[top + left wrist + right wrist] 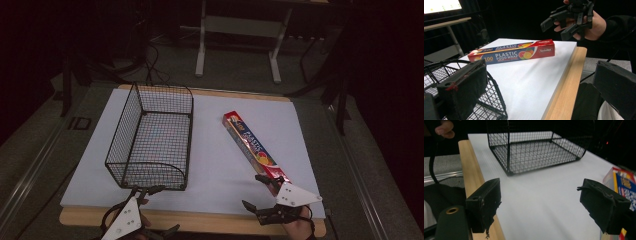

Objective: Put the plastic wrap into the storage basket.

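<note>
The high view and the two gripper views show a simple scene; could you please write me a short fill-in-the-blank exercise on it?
1. The wire basket holds ____.
2. The box is printed "PLASTIC FOOD ____".
3. The right gripper has its jaws ____, near the box's end.
4. The left gripper is at the table's ____ edge, by the basket.

Missing words: nothing; WRAP; open; near

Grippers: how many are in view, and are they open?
2. The left gripper sits at the near edge by the wire basket, open. The right gripper is beside the plastic wrap box, open.
</note>
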The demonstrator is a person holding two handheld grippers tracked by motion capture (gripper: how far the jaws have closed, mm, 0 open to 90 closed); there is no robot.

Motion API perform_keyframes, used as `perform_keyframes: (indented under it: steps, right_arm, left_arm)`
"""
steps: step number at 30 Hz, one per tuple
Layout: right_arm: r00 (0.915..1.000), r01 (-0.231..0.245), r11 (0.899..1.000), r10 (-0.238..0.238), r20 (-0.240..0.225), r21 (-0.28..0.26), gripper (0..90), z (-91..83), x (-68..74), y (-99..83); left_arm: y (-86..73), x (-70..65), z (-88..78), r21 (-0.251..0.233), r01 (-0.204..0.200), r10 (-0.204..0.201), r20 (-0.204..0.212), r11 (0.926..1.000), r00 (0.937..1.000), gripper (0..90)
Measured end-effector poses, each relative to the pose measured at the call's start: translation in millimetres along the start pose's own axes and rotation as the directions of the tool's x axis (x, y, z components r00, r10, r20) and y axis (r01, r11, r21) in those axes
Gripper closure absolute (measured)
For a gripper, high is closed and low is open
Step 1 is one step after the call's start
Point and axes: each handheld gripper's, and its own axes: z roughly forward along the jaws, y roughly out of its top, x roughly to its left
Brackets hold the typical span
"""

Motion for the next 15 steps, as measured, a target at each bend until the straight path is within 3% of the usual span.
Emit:
perform_keyframes:
  steps: [2, 4, 12, 15]
  right_arm:
    - [0.9997, -0.018, 0.999, 0.019, -0.012, 0.029, 14.0, 0.1, 0.5, 0.4]
    - [0.9998, -0.02, 0.999, 0.02, 0.003, 0.041, 12.8, -0.4, 2.9, 2.1]
    - [1.0, 0.0, 0.999, 0.0, 0.009, 0.054, 10.8, 1.0, 7.5, 2.5]
    - [0.9998, -0.009, 0.999, 0.01, -0.015, 0.036, 10.0, 0.4, 8.0, 5.1]
  left_arm:
    - [0.0, -0.6, 0.4, 0.001, -0.001, 0.001, 0.001, 1.0, 1.0, 0.2]
    - [0.2, -1.2, 0.2, 0.001, -0.004, 0.004, 0.005, 1.0, 1.0, 0.2]
    - [0.6, -0.6, 1.6, 0.002, -0.003, 0.003, -0.003, 1.0, 1.0, 0.2]
    - [0.3, -1.4, 1.8, 0.006, -0.007, 0.007, 0.0, 1.0, 1.0, 0.2]
